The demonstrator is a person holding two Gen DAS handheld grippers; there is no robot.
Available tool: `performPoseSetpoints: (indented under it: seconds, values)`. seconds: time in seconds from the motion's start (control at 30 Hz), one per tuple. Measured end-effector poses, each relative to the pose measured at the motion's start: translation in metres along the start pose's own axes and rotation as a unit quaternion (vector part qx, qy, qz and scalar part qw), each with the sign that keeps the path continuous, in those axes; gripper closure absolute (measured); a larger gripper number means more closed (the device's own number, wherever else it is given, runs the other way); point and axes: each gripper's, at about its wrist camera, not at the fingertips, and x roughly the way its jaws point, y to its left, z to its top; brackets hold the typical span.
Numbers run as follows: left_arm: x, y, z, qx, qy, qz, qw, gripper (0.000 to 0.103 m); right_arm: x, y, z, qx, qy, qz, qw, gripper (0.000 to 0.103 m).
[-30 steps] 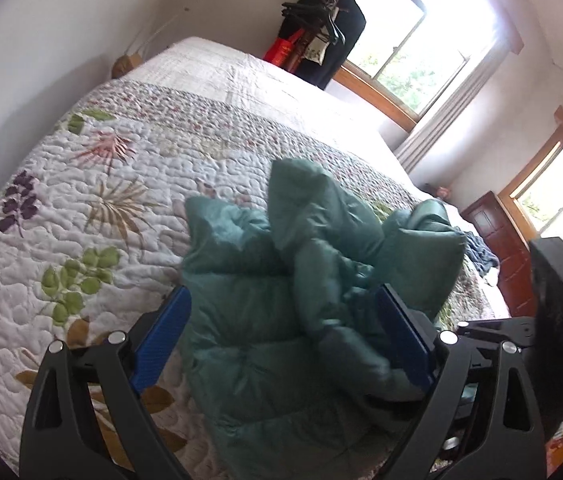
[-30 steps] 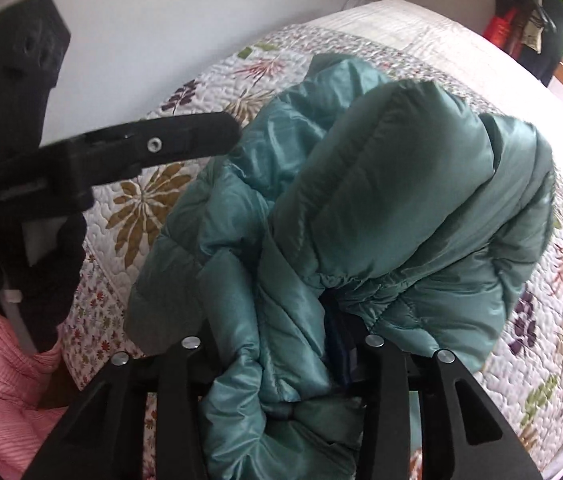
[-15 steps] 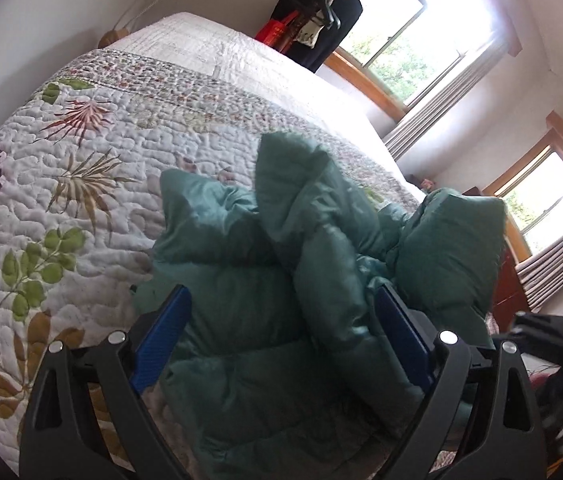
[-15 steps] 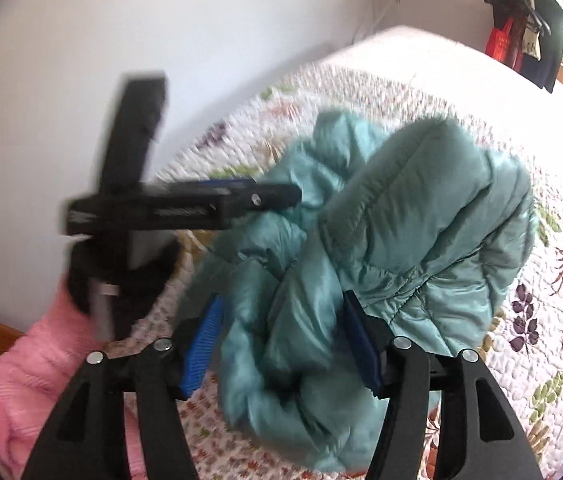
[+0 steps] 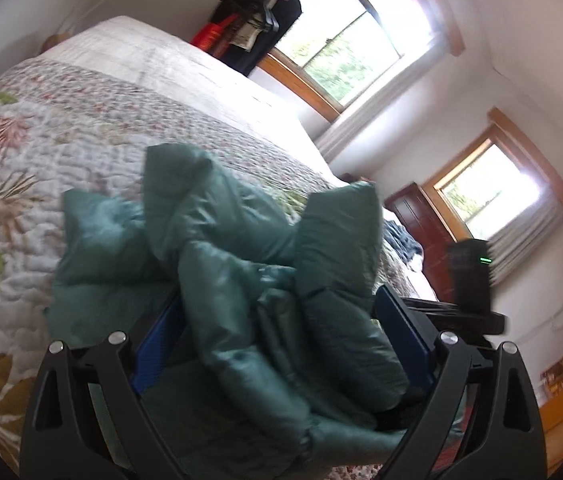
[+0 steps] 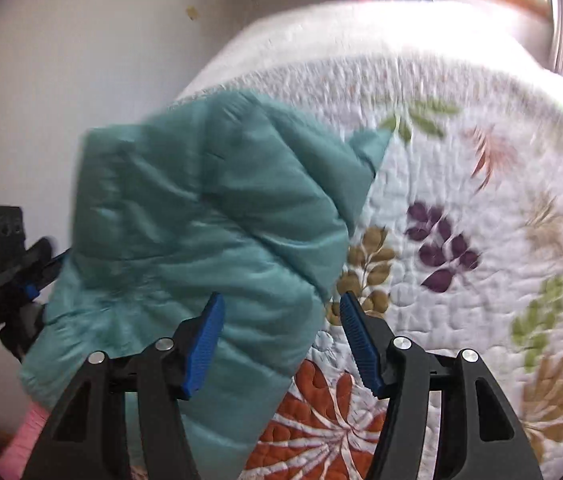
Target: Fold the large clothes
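Puffy teal jacket (quilted bedspread beneath) — both hand-held grippers spread, gripping nothing

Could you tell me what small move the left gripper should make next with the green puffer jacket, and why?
Probably close the left gripper on the bunched fold between its pads: the jacket lies crumpled on the quilt, and the right gripper is open, holding nothing.

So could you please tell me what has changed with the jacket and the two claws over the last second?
The right claw was shut on the green puffer jacket a second ago; it has since opened, let go, and drawn back with the quilt now showing between its fingers. The left claw stays open with jacket folds bunched between its fingers. The jacket remains crumpled on the bed.
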Motion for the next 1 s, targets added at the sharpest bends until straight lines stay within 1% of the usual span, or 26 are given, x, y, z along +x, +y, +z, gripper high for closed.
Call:
performPoseSetpoints:
  seconds: [0.07, 0.13, 0.17, 0.27, 0.33, 0.43, 0.5, 0.53, 0.57, 0.6, 0.63, 0.67, 0.73, 0.77, 0.83, 0.9, 0.93, 0.97, 1.0]
  values:
    - [0.010, -0.007, 0.004, 0.015, 0.017, -0.004, 0.9997, 0.011, 0.017, -0.001, -0.003, 0.006, 0.013, 0.035, 0.999, 0.042]
    - [0.018, -0.010, 0.010, 0.020, 0.028, 0.004, 0.9994, 0.011, 0.024, 0.005, -0.002, 0.002, 0.017, 0.072, 0.997, 0.042]
    - [0.022, -0.012, 0.012, 0.025, 0.034, 0.008, 0.9991, 0.011, 0.025, 0.010, -0.001, -0.005, 0.014, 0.077, 0.997, 0.042]
    - [0.034, -0.019, 0.016, 0.040, 0.049, 0.016, 0.9979, 0.010, 0.029, 0.030, 0.001, -0.032, 0.011, 0.073, 0.997, 0.041]
    - [0.041, -0.020, 0.017, 0.049, 0.058, 0.027, 0.9967, 0.009, 0.030, 0.042, 0.002, -0.047, 0.011, 0.062, 0.997, 0.038]
    - [0.051, -0.015, 0.019, 0.047, 0.069, 0.043, 0.9956, 0.009, 0.037, 0.056, 0.002, -0.062, 0.010, 0.054, 0.997, 0.038]
    - [0.054, -0.010, 0.018, 0.038, 0.075, 0.044, 0.9955, 0.010, 0.039, 0.058, -0.002, -0.069, 0.007, 0.050, 0.996, 0.038]
    - [0.056, -0.007, 0.018, 0.032, 0.078, 0.047, 0.9953, 0.013, 0.040, 0.060, -0.003, -0.074, 0.005, 0.049, 0.996, 0.038]
    - [0.057, -0.004, 0.019, 0.028, 0.081, 0.052, 0.9950, 0.020, 0.039, 0.061, -0.004, -0.076, 0.003, 0.049, 0.996, 0.038]
    - [0.060, -0.002, 0.019, 0.026, 0.086, 0.057, 0.9943, 0.035, 0.038, 0.061, -0.005, -0.077, 0.002, 0.049, 0.996, 0.038]
    - [0.062, -0.001, 0.020, 0.025, 0.089, 0.061, 0.9939, 0.041, 0.036, 0.060, -0.005, -0.076, 0.001, 0.048, 0.996, 0.038]
    - [0.064, 0.001, 0.021, 0.023, 0.088, 0.058, 0.9942, 0.045, 0.034, 0.060, -0.005, -0.073, 0.000, 0.049, 0.996, 0.038]
    - [0.067, 0.000, 0.022, 0.022, 0.087, 0.053, 0.9945, 0.056, 0.026, 0.053, -0.004, -0.064, -0.011, 0.060, 0.996, 0.038]
    - [0.067, -0.002, 0.023, 0.024, 0.087, 0.050, 0.9947, 0.060, 0.021, 0.048, -0.004, -0.058, -0.016, 0.066, 0.996, 0.038]
    - [0.065, -0.008, 0.025, 0.031, 0.080, 0.021, 0.9961, 0.075, 0.010, 0.039, -0.003, -0.044, -0.029, 0.072, 0.996, 0.038]
    - [0.056, -0.015, 0.028, 0.033, 0.065, -0.028, 0.9970, 0.081, 0.001, 0.031, -0.002, -0.033, -0.045, 0.073, 0.996, 0.038]
    - [0.048, -0.020, 0.030, 0.043, 0.054, -0.049, 0.9964, 0.082, -0.002, 0.028, -0.002, -0.030, -0.049, 0.074, 0.996, 0.038]
    - [0.042, -0.025, 0.030, 0.057, 0.046, -0.059, 0.9956, 0.083, -0.004, 0.026, -0.002, -0.028, -0.052, 0.076, 0.995, 0.038]
    - [0.031, -0.033, 0.031, 0.080, 0.031, -0.067, 0.9940, 0.084, -0.006, 0.025, -0.002, -0.027, -0.054, 0.078, 0.995, 0.038]
